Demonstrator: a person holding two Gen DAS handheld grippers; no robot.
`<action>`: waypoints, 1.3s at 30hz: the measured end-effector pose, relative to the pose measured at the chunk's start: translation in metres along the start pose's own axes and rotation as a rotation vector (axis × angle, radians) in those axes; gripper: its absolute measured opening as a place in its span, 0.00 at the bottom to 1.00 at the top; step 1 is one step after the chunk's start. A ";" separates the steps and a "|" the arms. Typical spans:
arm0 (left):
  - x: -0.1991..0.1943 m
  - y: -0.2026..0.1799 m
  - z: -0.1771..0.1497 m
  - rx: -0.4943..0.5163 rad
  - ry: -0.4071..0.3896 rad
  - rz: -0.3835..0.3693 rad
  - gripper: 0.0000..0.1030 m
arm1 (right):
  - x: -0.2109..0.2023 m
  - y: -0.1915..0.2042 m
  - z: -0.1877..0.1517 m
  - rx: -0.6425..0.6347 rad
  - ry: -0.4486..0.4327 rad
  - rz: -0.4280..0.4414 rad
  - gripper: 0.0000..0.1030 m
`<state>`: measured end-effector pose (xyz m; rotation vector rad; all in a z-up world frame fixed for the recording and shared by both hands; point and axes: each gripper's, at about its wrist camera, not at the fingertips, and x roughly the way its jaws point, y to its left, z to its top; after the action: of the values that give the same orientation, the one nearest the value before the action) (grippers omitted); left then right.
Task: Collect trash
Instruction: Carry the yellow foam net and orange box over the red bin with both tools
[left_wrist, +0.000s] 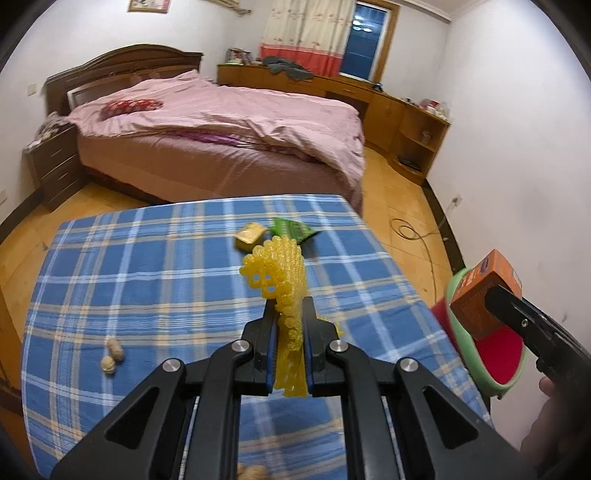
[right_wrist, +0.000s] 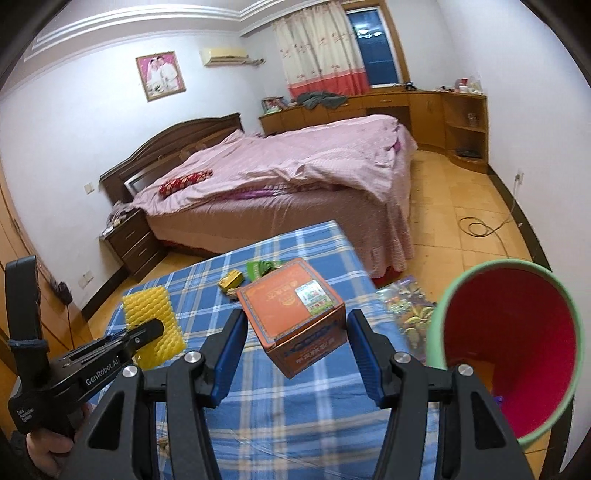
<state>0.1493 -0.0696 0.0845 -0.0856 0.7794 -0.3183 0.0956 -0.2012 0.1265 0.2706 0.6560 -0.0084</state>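
Both hands are loaded here. The left gripper (left_wrist: 290, 314) is pinching a yellow foam net (left_wrist: 275, 273) edge-on, held up off the checked surface (left_wrist: 147, 266). The right gripper (right_wrist: 295, 332) is spread around an orange box (right_wrist: 295, 314), its pads clamped on the sides, right next to the red bin (right_wrist: 517, 350) (probably so it can drop straight in). A yellow packet (left_wrist: 250, 233), a green wrapper (left_wrist: 293, 229) and some peanuts (left_wrist: 112, 356) are left on the cloth.

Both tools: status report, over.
Left tool shut on yellow foam net. Right tool clamps orange box. Bin alongside, path clear.
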 end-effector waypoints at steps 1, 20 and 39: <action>-0.001 -0.005 0.000 0.008 0.001 -0.005 0.10 | -0.004 -0.004 0.000 0.004 -0.006 -0.008 0.57; 0.026 -0.134 0.001 0.225 0.057 -0.144 0.10 | -0.053 -0.115 -0.010 0.140 -0.056 -0.169 0.57; 0.080 -0.229 -0.018 0.348 0.141 -0.293 0.10 | -0.037 -0.202 -0.028 0.265 0.003 -0.267 0.57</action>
<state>0.1325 -0.3114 0.0617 0.1531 0.8413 -0.7394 0.0307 -0.3917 0.0783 0.4369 0.6905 -0.3525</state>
